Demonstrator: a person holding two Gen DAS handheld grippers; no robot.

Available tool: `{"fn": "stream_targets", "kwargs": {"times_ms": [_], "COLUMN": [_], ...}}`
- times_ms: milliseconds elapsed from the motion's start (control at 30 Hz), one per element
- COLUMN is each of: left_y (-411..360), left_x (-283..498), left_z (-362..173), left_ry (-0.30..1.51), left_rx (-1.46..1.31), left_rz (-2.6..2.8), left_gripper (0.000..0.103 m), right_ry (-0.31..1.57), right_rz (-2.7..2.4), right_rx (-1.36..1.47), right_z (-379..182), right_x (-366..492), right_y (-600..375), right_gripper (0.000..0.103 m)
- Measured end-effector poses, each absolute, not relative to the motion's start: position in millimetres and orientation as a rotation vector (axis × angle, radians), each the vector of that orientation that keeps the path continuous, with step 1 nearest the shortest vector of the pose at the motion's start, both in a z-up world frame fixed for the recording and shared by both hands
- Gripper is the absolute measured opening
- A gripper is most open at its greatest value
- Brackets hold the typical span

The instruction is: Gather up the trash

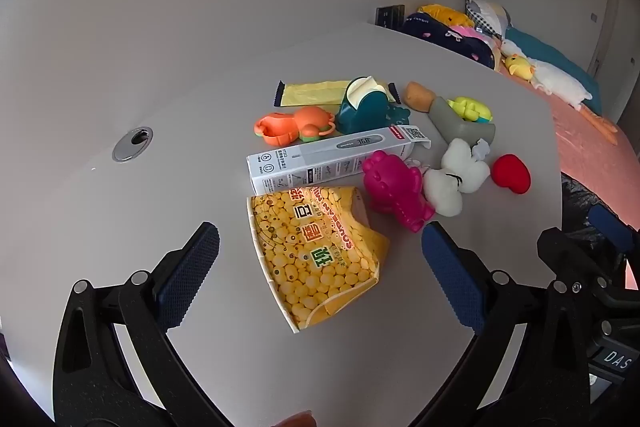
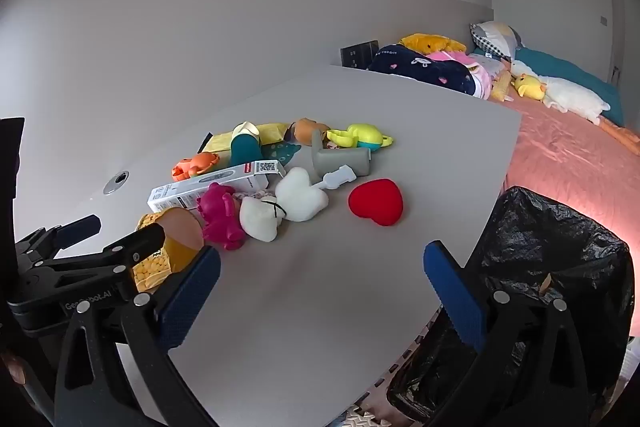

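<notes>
A crushed yellow paper cup (image 1: 316, 251) printed with soybeans lies on its side on the grey table (image 1: 180, 107), between the open fingers of my left gripper (image 1: 320, 267). Behind it lies a white thermometer box (image 1: 332, 159) and a yellow wrapper (image 1: 316, 93). The cup (image 2: 160, 259) also shows at the left in the right wrist view, partly behind the left gripper (image 2: 100, 235). My right gripper (image 2: 320, 287) is open and empty over bare table near the front edge. A bin lined with a black bag (image 2: 540, 267) stands just off the table's right edge.
Toys crowd the table's middle: pink figure (image 1: 396, 187), white plush (image 1: 456, 179), red heart (image 1: 512, 173), orange crab (image 1: 292, 125), teal tape dispenser (image 1: 364, 107), grey piece (image 1: 460, 125), green-yellow toy (image 1: 472, 109). A cable grommet (image 1: 133, 143) sits left. A bed (image 2: 580, 155) lies beyond.
</notes>
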State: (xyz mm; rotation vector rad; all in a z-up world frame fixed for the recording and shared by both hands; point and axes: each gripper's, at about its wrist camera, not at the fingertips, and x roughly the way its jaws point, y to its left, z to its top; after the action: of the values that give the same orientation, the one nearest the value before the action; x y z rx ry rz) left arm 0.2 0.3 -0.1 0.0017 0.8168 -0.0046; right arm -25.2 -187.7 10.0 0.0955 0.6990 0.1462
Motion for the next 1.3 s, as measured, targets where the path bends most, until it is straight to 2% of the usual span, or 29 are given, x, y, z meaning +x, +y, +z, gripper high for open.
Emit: {"fn": "stream_targets", "kwargs": {"times_ms": [1300], "left_y": [2.5], "left_x": [0.5], "left_z": [1.9], "left_ry": [0.812], "left_rx": [-0.003], "left_rz": [-0.007], "left_gripper": [0.098], "right_ry": [0.693], "right_rz": [0.14], "right_rx": [0.09], "right_z": [13.9], "right_x": [-26.3], "right_y": [-191.7], "right_gripper": [0.101]}}
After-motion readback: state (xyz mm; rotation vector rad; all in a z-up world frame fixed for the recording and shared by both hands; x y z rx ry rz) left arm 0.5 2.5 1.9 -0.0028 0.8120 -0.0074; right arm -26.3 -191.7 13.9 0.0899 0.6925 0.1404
